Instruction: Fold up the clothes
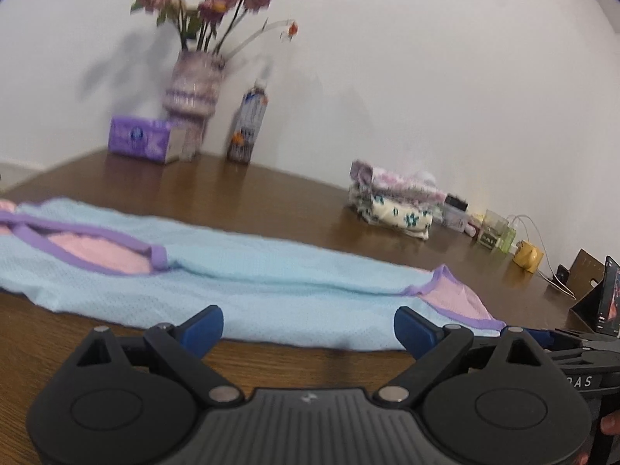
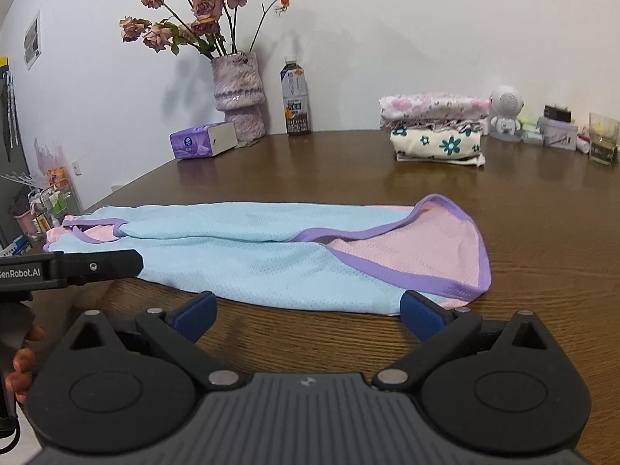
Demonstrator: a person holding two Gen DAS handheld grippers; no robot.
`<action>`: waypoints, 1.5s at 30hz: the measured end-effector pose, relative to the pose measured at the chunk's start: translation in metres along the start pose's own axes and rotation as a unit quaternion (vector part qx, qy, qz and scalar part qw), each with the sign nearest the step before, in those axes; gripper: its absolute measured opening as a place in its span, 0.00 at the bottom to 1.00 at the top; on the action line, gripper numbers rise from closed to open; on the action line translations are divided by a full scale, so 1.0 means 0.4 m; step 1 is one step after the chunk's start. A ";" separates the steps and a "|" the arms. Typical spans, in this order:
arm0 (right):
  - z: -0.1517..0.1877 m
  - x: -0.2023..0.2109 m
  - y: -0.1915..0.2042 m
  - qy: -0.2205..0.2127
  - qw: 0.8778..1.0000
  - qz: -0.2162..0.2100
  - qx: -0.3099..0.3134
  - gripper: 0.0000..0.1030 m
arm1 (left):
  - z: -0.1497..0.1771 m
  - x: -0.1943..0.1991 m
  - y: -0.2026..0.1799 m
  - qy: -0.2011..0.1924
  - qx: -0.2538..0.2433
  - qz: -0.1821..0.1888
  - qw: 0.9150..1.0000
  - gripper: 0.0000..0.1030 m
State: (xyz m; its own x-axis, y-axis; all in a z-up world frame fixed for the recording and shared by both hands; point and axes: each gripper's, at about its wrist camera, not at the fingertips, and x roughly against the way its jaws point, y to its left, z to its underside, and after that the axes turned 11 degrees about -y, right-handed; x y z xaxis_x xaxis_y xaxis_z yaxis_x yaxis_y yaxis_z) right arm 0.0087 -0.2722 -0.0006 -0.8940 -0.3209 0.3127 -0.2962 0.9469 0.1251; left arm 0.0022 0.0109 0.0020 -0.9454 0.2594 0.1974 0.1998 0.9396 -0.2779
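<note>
**A:** What's tough to read here? The left wrist view is smeared; the vase of dried roses point(image 1: 192, 89) and the bottle point(image 1: 248, 124) by the wall are just blurs, label unreadable.

**B:** Yeah, the right wrist view is sharper. The far left end of the light-blue mesh top point(image 2: 248, 255) runs up to the counter's point(image 2: 542, 209) left edge, and the left gripper's point(image 2: 97, 267) black body covers part of its near hem. Can't see that gripper's tips from there.

**A:** In its own view the left gripper point(image 1: 308, 327) has its blue fingers point(image 1: 205, 327) spread wide, holding nothing, just short of the top's point(image 1: 271, 294) near edge.

**B:** Same for the right gripper point(image 2: 308, 316): fingers point(image 2: 420, 316) wide apart, empty. The top lies flat near the front edge, long axis parallel to it, purple-trimmed pink opening towards the right. A stack of folded floral clothes point(image 2: 436, 131) sits by the wall.
</note>
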 end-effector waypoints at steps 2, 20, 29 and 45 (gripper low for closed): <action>0.000 0.001 0.003 -0.001 1.000 0.000 0.004 0.99 | 0.001 0.008 -0.007 -0.009 -0.009 0.000 1.000 0.92; -0.001 -0.005 -0.004 0.007 1.000 -0.015 -0.005 0.99 | 0.001 0.002 -0.001 -0.001 0.002 -0.013 1.000 0.92; 0.000 -0.006 -0.004 0.009 1.000 -0.018 -0.008 0.99 | 0.000 -0.004 0.001 0.005 0.004 -0.014 1.000 0.92; 0.000 -0.009 -0.005 0.014 1.000 -0.019 -0.007 0.99 | 0.002 -0.002 0.002 0.003 0.006 -0.021 1.000 0.93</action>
State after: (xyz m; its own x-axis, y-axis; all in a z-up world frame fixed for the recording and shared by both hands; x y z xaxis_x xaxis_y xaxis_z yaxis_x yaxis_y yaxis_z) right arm 0.0127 -0.2730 -0.0020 -0.8721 -0.3575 0.3341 -0.3248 0.9336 0.1512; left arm 0.0028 0.0112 0.0011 -0.9514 0.2216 0.2139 0.1576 0.9470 -0.2800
